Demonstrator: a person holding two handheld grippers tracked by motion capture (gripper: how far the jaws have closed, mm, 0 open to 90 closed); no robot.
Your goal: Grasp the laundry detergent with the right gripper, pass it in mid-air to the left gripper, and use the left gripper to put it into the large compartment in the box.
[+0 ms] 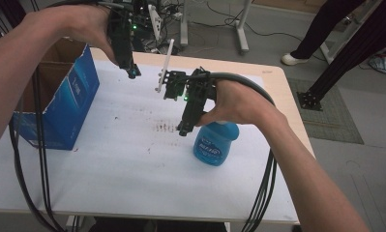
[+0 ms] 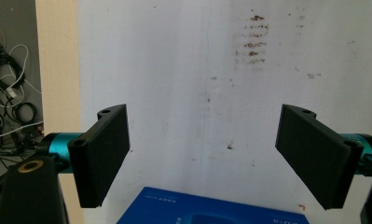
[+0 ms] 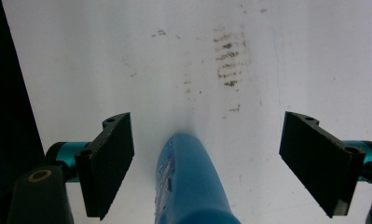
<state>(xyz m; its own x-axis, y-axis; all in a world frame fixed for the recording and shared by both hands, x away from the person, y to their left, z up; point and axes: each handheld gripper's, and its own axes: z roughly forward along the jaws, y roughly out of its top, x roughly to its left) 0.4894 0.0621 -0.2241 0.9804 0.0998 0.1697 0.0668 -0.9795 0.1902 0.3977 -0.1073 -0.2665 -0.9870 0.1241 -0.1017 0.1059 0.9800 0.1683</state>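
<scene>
Risk of toppling the blue bottle [image 3: 188, 182] on the bench [image 1: 132, 159] if right claw [image 3: 207, 163], wide and empty, closes off-centre.

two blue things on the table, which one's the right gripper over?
The blue bottle, lying between the right gripper's open jaws. The blue box stands open-topped at the table's left, by the left gripper.

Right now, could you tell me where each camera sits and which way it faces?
High view: above the person's side, looking down at the table; forearms and both grippers show.
Left gripper view: rides the left gripper, facing down over the blue box.
Right gripper view: rides the right gripper, above the blue bottle.
All share the brown stains.
</scene>
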